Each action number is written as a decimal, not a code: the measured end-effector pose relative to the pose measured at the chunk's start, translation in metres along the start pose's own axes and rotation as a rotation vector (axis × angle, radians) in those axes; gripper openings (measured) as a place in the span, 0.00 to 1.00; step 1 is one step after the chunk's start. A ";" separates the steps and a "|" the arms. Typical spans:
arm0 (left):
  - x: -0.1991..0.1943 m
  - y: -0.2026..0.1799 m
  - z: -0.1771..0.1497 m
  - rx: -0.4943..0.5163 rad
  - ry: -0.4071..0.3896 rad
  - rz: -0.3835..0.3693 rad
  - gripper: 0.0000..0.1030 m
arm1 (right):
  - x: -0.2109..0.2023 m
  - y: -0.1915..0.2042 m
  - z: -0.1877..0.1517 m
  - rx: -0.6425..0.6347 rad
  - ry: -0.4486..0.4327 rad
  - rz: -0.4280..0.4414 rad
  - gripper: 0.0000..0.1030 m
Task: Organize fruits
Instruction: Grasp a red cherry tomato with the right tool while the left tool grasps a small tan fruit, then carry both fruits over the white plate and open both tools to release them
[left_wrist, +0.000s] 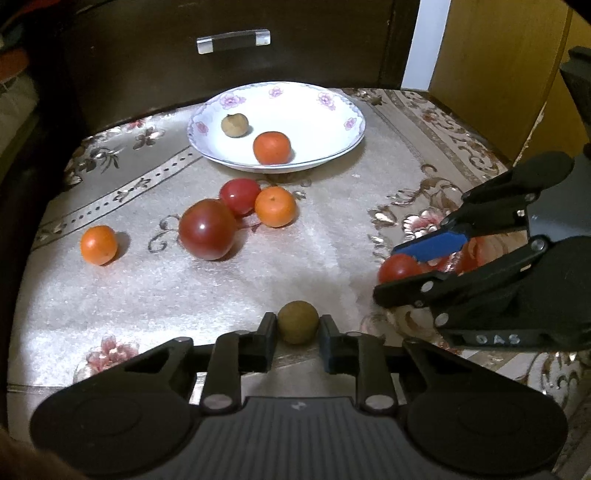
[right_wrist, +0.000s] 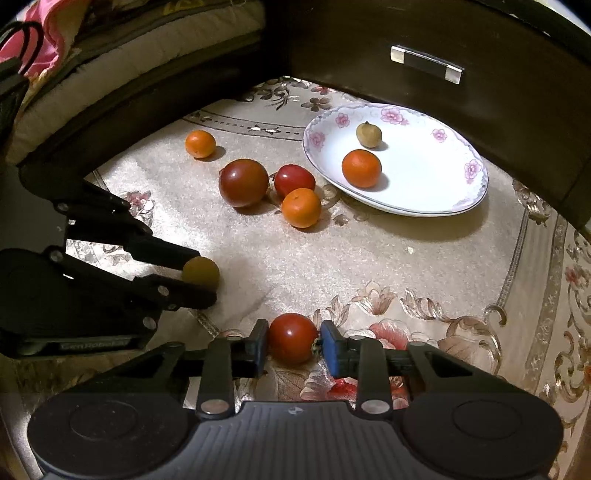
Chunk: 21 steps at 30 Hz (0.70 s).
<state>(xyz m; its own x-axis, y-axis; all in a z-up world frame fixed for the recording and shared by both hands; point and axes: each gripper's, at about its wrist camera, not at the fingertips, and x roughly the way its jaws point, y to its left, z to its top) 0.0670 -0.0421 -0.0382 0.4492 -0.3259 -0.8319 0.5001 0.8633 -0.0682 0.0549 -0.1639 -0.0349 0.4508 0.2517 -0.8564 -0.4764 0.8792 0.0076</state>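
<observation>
A shallow white porcelain plate (left_wrist: 343, 147) with a scalloped rim and pink painted flowers sits near the far edge of a table, close under a dark wooden drawer front (left_wrist: 147, 55) with a shiny metal handle (left_wrist: 233, 40). In the plate lie two fruits, apart from each other: a small, dull brown longan (left_wrist: 234, 125) and a smooth round tangerine (left_wrist: 272, 147).

The table is covered by a cream, softly shimmering tablecloth (left_wrist: 147, 295) with woven floral and scroll patterns along its borders. Just in front of the plate, three fruits cluster together: a large glossy dark red tomato (left_wrist: 207, 229), a smaller bright red tomato (left_wrist: 239, 195) behind it, and a second tangerine (left_wrist: 275, 206) just beside that one. A third tangerine (left_wrist: 98, 244) rests alone toward the left edge of the cloth.

At the near edge, the left gripper (left_wrist: 297, 332), black plastic with ribbed casing, pinches a second round, matte brown longan (left_wrist: 297, 322) between its pads. It rests low against the cloth. To its right, the right gripper (right_wrist: 293, 345), with one blue pad, is clamped on a small shiny red tomato (right_wrist: 292, 338) over a pink woven flower.
</observation>
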 end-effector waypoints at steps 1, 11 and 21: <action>-0.001 -0.002 0.002 0.005 -0.005 0.002 0.30 | -0.001 0.000 0.000 0.005 0.001 0.007 0.25; -0.007 0.008 0.033 -0.033 -0.071 0.009 0.29 | -0.012 -0.013 0.020 0.069 -0.068 0.010 0.25; 0.007 0.022 0.082 -0.048 -0.131 0.056 0.29 | -0.008 -0.043 0.052 0.128 -0.147 -0.034 0.25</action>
<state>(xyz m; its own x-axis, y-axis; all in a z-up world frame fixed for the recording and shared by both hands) 0.1417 -0.0568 -0.0001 0.5696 -0.3214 -0.7565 0.4371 0.8979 -0.0523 0.1115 -0.1830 -0.0018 0.5753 0.2688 -0.7725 -0.3629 0.9303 0.0534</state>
